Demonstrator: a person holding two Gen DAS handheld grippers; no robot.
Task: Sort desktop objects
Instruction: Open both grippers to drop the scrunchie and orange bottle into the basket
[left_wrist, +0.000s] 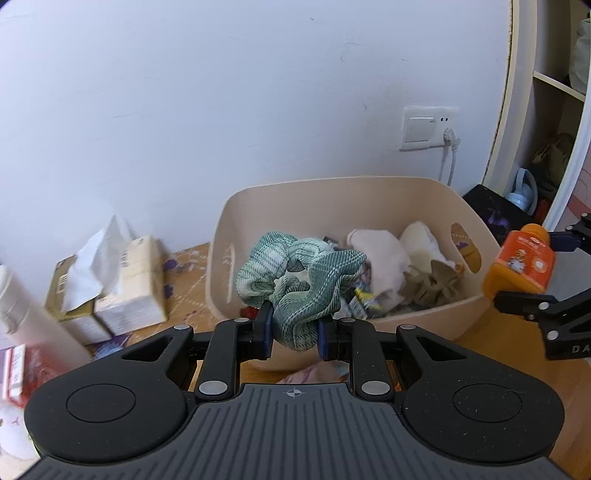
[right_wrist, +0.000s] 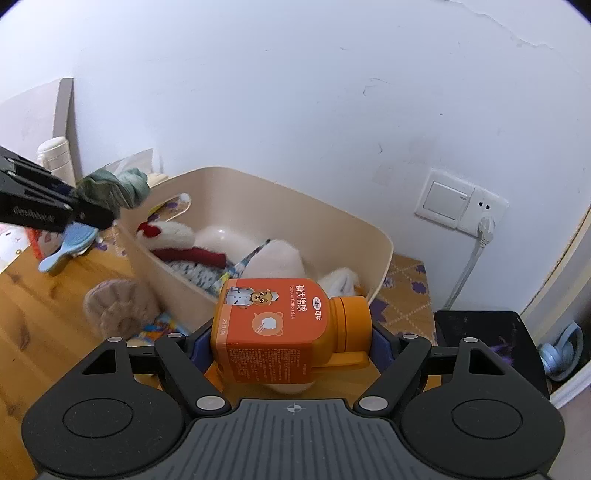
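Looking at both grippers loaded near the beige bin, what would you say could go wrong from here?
1. The left gripper pinches only the lower fold of the green scrunchie; the soft fabric might slip out before it is over the beige bin.
2. The right gripper holds the orange bottle sideways, end to end, so it may twist loose.
3. Both grippers are near the same bin and could bump each other.
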